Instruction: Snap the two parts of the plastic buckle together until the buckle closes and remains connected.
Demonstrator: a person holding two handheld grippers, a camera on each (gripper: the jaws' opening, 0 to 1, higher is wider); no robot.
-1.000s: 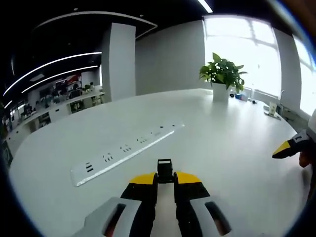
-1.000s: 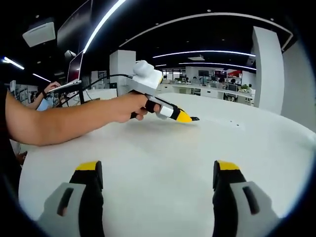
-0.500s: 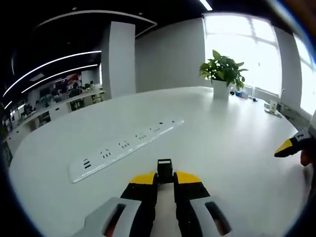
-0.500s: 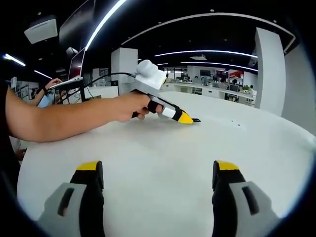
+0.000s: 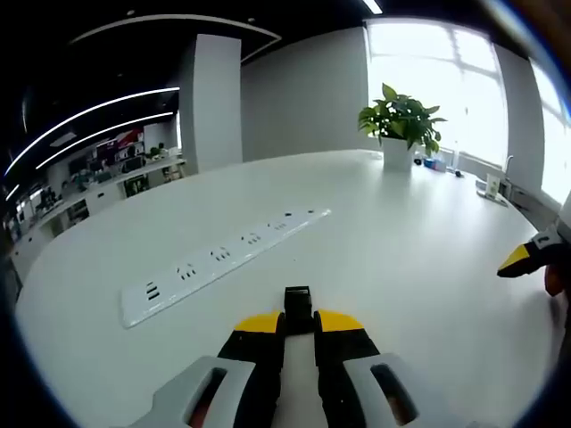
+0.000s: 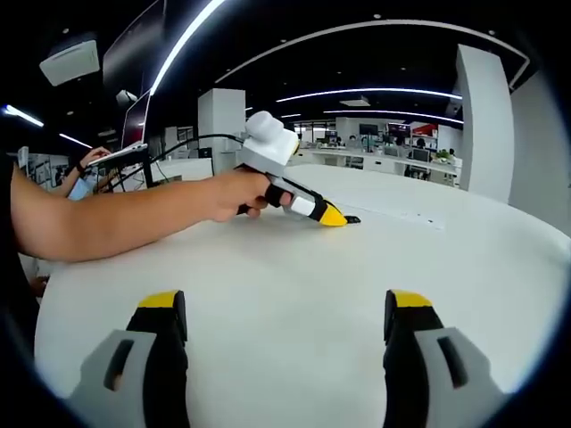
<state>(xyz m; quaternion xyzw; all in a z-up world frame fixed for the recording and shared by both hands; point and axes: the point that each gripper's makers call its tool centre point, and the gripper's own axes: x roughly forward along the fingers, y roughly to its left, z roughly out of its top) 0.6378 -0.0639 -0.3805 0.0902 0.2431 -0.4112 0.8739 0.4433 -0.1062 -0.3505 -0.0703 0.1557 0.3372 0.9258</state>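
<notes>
A small black buckle part [image 5: 298,301] sticks out past the yellow tips of my left gripper [image 5: 298,319], which is shut on it a little above the white table [image 5: 401,232]. In the right gripper view a person's hand holds that left gripper [image 6: 337,217] at mid distance over the table, the black buckle part [image 6: 351,218] showing at its tip. My right gripper [image 6: 285,312] stands wide open over the near table surface with nothing between its fingers. Its yellow tip [image 5: 517,259] comes in at the right edge of the left gripper view.
A long white power strip [image 5: 214,265] lies on the table ahead and left of the left gripper, seen also in the right gripper view [image 6: 401,216]. A potted plant [image 5: 399,125] stands at the far edge by the window. An office stretches behind.
Both views have shifted only slightly with the hands. The left gripper stays shut on the buckle part and the right gripper stays open.
</notes>
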